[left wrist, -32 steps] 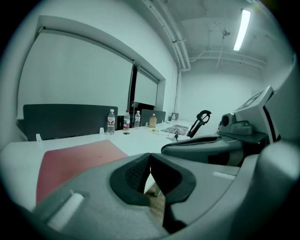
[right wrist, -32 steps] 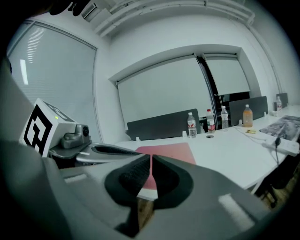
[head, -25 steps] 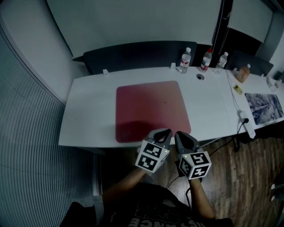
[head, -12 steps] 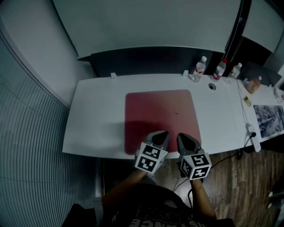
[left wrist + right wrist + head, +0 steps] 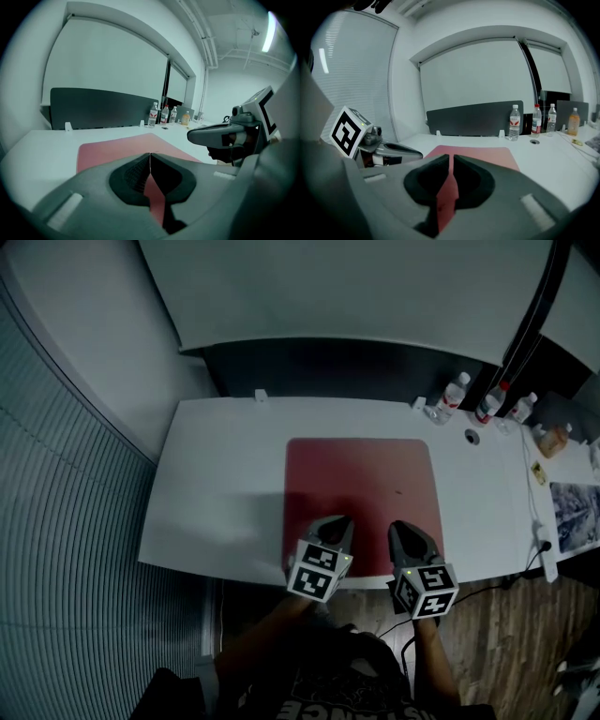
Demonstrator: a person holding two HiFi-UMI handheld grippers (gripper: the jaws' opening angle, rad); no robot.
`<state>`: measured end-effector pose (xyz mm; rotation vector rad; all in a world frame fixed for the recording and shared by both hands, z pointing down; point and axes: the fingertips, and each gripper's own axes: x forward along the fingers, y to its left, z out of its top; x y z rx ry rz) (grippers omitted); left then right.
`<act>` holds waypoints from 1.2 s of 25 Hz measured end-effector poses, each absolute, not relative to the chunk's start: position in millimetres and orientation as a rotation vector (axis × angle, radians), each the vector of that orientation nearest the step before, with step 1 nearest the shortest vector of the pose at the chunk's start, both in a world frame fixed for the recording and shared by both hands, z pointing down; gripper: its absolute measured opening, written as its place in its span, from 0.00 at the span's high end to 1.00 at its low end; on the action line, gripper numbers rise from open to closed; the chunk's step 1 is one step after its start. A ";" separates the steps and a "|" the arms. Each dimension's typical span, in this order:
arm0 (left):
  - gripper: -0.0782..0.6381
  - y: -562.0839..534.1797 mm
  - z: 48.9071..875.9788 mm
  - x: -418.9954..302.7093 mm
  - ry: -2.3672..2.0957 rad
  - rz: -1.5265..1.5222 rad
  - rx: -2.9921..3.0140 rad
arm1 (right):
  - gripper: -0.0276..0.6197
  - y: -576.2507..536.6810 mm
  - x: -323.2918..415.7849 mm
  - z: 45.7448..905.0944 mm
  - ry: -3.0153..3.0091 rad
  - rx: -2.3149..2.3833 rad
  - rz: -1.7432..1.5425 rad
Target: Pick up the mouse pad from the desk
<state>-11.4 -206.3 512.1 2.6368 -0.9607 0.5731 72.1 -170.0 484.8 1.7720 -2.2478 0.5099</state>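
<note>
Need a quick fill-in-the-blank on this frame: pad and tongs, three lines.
The mouse pad lying on the desk is ___ in colour.
The left tongs have their jaws ___, with nothing between them.
The left tongs and the right tongs are both above the pad's edge ___ to the person.
Missing words: red; shut; nearest.
</note>
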 end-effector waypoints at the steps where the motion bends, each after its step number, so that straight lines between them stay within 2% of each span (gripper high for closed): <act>1: 0.88 -208.5 514.1 -15.3 -0.970 0.568 2.627 | 0.93 -170.8 74.4 486.2 -2.241 1.774 0.509; 20: 0.88 -260.6 560.2 -78.7 -1.253 0.652 2.399 | 0.92 -210.4 137.3 523.1 -2.223 1.679 0.502; 30: 0.74 -279.5 598.8 -101.5 -1.339 0.751 2.266 | 0.83 -232.8 185.8 548.9 -2.170 1.663 0.528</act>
